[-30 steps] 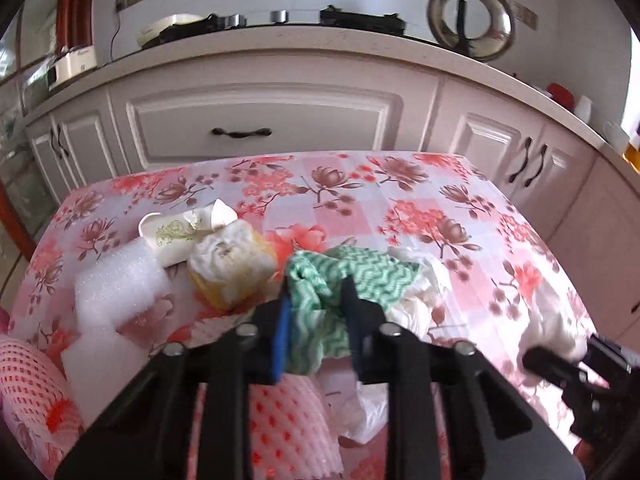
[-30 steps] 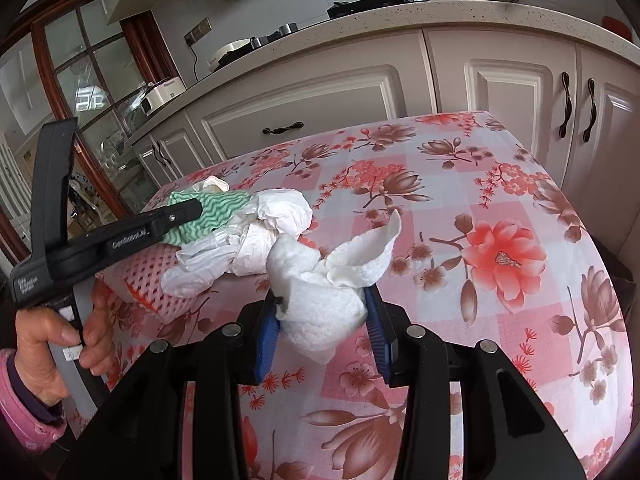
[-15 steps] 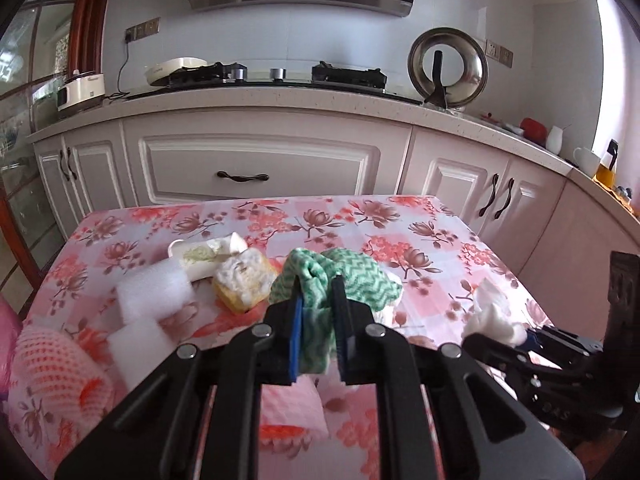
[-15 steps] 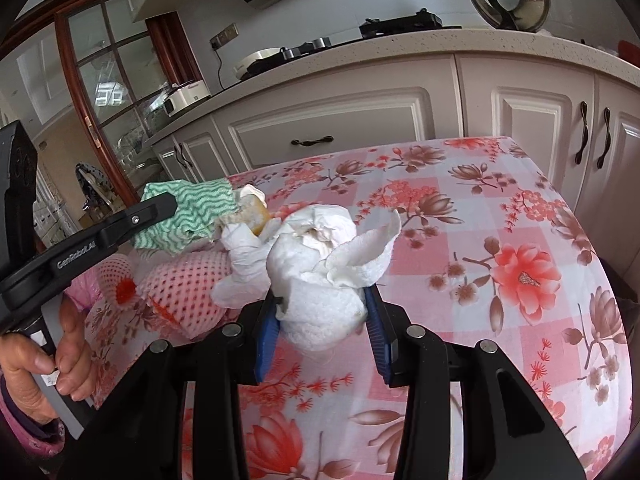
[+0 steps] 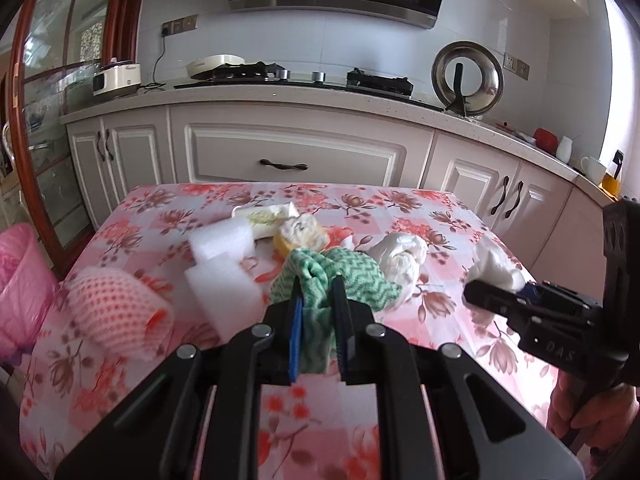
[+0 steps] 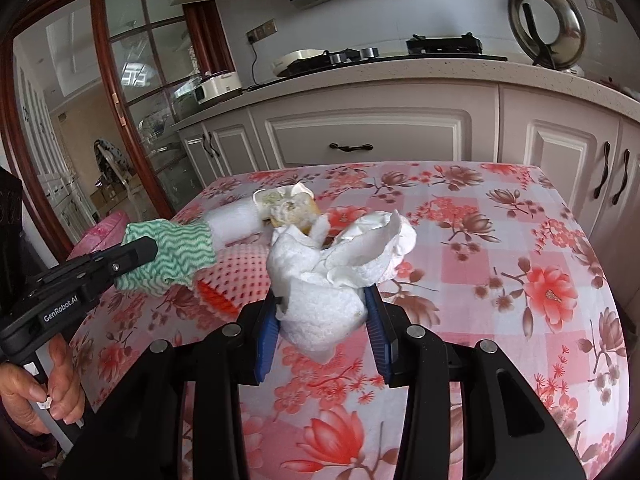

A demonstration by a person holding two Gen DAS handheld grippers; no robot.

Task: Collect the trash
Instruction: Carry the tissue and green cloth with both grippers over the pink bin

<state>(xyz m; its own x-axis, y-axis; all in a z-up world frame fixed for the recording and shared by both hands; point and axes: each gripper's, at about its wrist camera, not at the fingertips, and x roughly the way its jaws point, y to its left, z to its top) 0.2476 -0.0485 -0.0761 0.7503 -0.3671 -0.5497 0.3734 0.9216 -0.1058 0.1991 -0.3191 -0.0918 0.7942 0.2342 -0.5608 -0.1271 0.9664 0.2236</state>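
Observation:
My left gripper is shut on a green-and-white zigzag cloth and holds it above the floral tablecloth; it also shows in the right wrist view with the cloth. My right gripper is shut on a crumpled white paper towel, held above the table; it shows in the left wrist view with the towel. On the table lie another white paper wad, a yellow sponge-like lump, white foam blocks and a pink foam net.
A pink bin bag hangs beside the table's left edge. A white printed wrapper lies behind the foam. White kitchen cabinets and a counter with a stove stand beyond the table's far edge.
Both grippers have risen and pulled back from the table with their loads. The green cloth came up off the pile, leaving the white paper wad lying on the table.

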